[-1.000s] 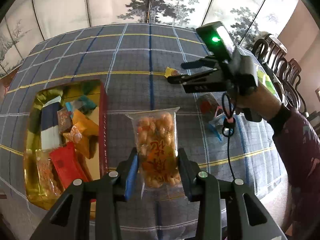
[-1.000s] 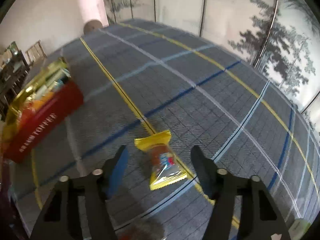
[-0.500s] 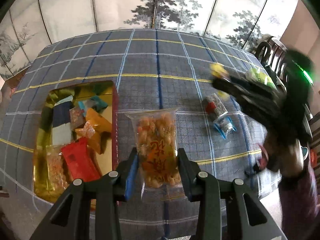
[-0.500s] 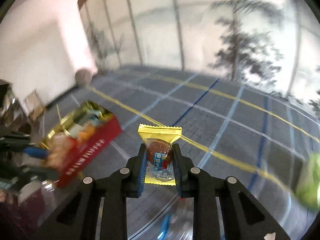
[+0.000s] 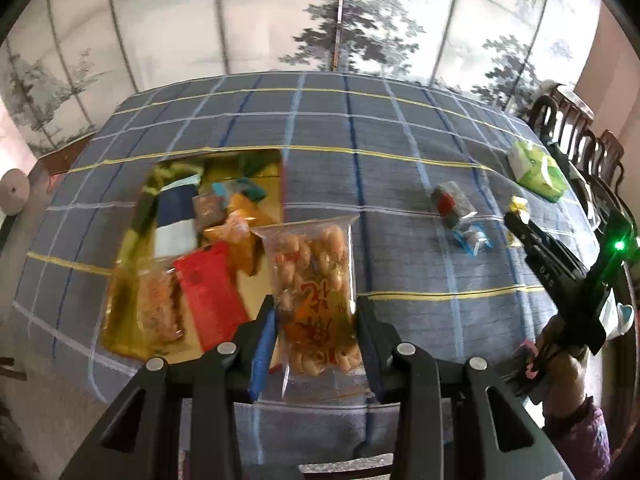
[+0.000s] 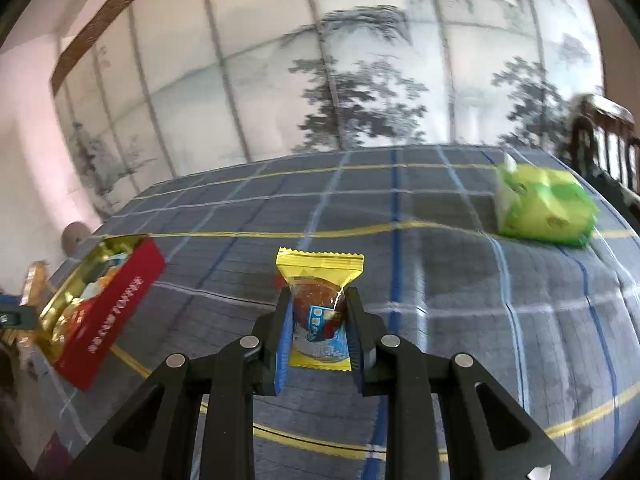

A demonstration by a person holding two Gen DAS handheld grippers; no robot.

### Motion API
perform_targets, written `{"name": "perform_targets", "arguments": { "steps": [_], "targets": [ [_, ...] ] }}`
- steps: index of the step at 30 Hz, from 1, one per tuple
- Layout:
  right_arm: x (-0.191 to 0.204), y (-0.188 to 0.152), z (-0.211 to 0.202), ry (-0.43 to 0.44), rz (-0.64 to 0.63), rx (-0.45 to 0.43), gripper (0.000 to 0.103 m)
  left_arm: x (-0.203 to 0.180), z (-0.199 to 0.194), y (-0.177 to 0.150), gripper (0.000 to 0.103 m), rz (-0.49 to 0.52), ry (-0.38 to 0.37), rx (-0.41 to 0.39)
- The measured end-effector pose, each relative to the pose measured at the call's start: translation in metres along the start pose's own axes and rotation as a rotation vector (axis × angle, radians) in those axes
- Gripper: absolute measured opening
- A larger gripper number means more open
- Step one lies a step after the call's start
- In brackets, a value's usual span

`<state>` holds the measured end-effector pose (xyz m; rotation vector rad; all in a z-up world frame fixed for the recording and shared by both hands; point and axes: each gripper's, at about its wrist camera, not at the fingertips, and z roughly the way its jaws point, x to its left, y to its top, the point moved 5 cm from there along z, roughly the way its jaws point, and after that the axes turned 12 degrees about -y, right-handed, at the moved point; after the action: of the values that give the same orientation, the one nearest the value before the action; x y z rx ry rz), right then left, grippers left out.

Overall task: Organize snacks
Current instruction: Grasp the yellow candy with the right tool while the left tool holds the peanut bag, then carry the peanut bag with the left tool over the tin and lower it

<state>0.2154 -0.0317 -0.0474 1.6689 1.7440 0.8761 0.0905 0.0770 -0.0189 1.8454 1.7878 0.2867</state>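
Note:
My left gripper (image 5: 316, 332) is shut on a clear bag of puffed snacks (image 5: 316, 280) and holds it above the table, just right of the red and gold snack box (image 5: 132, 292), which holds several packets. My right gripper (image 6: 318, 330) is shut on a yellow wrapped snack (image 6: 318, 300) and holds it up over the checked tablecloth. The right gripper also shows at the right edge of the left wrist view (image 5: 516, 220), lifted off the table. The box shows at the left of the right wrist view (image 6: 112, 312).
A green tissue pack (image 5: 538, 172) lies at the table's far right, also in the right wrist view (image 6: 544, 210). Two small wrapped snacks (image 5: 452, 204) (image 5: 472, 238) lie on the cloth right of centre. Wooden chairs (image 5: 576, 136) stand beyond the right edge. A painted screen stands behind.
My right gripper closed on the yellow snack, lifted it off the cloth and swung back to the right. My left gripper kept hold of the puffed snack bag and shifted slightly toward the box.

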Motion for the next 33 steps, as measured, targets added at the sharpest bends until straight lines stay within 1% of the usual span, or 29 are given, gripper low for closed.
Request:
{"name": "perform_targets", "arguments": {
  "steps": [2, 4, 12, 16, 18, 33],
  "targets": [
    [-0.008, -0.005, 0.001, -0.011, 0.031, 0.015, 0.022, 0.008, -0.003, -0.004, 0.038, -0.004, 0.017, -0.005],
    [-0.015, -0.004, -0.001, -0.024, 0.054, 0.001, 0.022, 0.014, -0.005, -0.009, 0.038, -0.004, 0.039, -0.009],
    [-0.022, -0.005, 0.008, -0.029, 0.092, 0.051, 0.022, 0.035, -0.007, -0.020, 0.038, -0.032, 0.060, -0.016],
    [-0.020, -0.008, 0.011, -0.029, 0.091, 0.072, 0.022, 0.041, -0.008, -0.023, 0.038, -0.026, 0.083, -0.032],
    [-0.020, -0.009, 0.012, -0.035, 0.089, 0.078, 0.022, 0.045, -0.008, -0.024, 0.038, -0.033, 0.081, -0.032],
    [-0.018, -0.010, 0.015, -0.055, 0.088, 0.082, 0.022, 0.078, -0.010, -0.030, 0.038, -0.080, 0.112, -0.034]
  ]
}}
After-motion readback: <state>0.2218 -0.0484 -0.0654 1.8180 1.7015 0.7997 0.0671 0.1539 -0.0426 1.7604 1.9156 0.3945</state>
